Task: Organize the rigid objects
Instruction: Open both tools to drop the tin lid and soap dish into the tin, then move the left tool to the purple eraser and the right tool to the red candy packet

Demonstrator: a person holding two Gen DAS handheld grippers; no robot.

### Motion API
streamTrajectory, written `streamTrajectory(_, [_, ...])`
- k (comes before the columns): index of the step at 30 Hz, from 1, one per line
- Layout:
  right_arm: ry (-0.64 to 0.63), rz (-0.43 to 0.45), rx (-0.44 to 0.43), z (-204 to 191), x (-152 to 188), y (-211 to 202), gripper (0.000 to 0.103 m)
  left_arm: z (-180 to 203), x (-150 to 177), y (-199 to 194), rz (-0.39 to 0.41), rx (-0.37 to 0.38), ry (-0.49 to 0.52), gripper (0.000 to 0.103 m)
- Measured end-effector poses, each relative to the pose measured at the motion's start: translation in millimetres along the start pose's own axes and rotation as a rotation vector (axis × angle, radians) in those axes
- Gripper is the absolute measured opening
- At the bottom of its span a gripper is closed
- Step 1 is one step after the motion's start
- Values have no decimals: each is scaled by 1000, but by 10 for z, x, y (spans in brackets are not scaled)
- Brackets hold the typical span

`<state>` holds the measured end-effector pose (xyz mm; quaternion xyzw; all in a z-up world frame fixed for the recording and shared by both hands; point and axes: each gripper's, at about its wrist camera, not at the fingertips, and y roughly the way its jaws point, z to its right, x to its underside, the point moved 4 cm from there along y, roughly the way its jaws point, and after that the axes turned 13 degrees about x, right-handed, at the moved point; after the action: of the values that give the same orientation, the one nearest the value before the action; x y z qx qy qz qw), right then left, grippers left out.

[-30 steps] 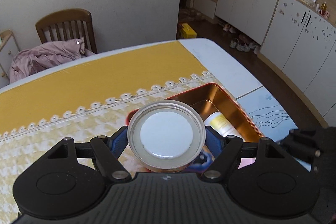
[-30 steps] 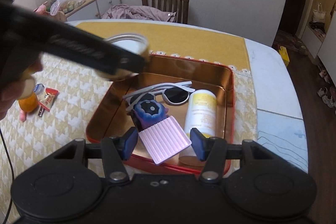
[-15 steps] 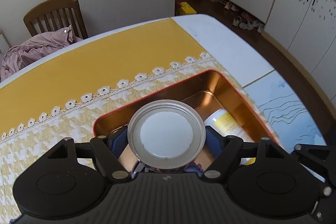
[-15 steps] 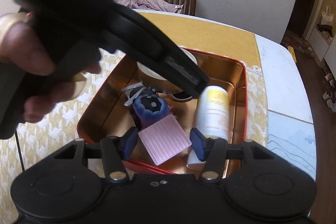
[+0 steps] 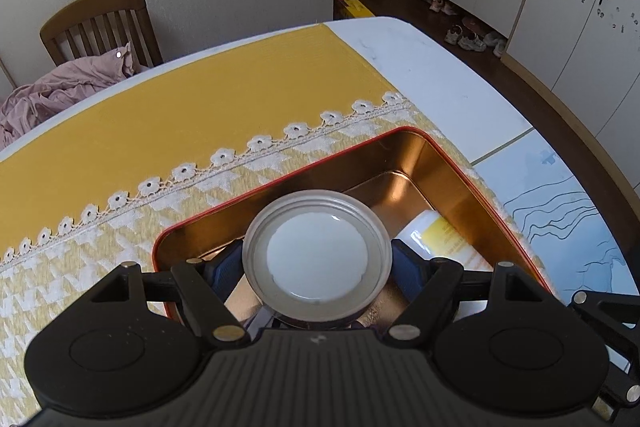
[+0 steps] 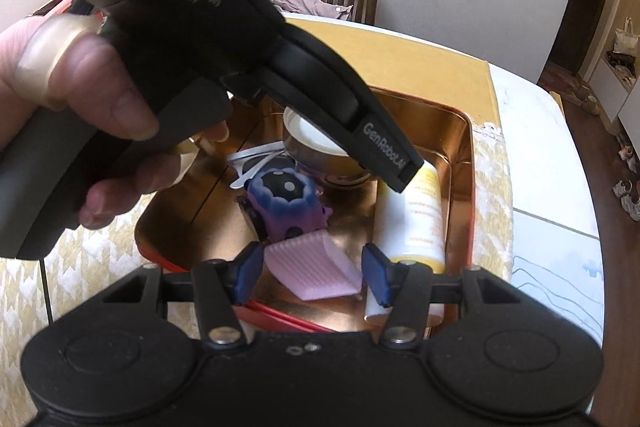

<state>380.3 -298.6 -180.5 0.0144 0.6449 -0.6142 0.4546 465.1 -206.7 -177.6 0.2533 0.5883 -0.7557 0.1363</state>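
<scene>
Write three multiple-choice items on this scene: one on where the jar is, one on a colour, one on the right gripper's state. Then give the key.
1. Where is the round jar?
A. On the chair
B. Between the left gripper's pads over the tin tray
C. On the floor

2. What colour is the ribbed piece?
A. Green
B. Black
C. Pink

3. How is the right gripper?
A. Pads set around the ribbed piece
B. Clamped on the white bottle
C. Empty over bare table

Key: B, the pads flank the jar above the tray's floor; C, it reads pale pink; A, its blue pads stand either side of the piece.
</scene>
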Motion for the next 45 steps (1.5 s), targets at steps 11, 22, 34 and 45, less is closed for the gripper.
streamTrajectory(11, [53, 13, -24, 88, -12, -118, 65, 5, 79, -81, 15, 6, -9, 82])
streamTrajectory(22, [88, 57, 1, 196, -23, -263, 82, 8, 167, -443, 92, 3, -29, 82])
streamTrajectory(34, [142, 112, -3, 319, -6, -549, 101, 33, 465, -987, 182, -24, -33, 82])
streamTrajectory(45, [114, 153, -31, 201, -27, -821, 102, -13, 848, -1557, 259, -56, -73, 82])
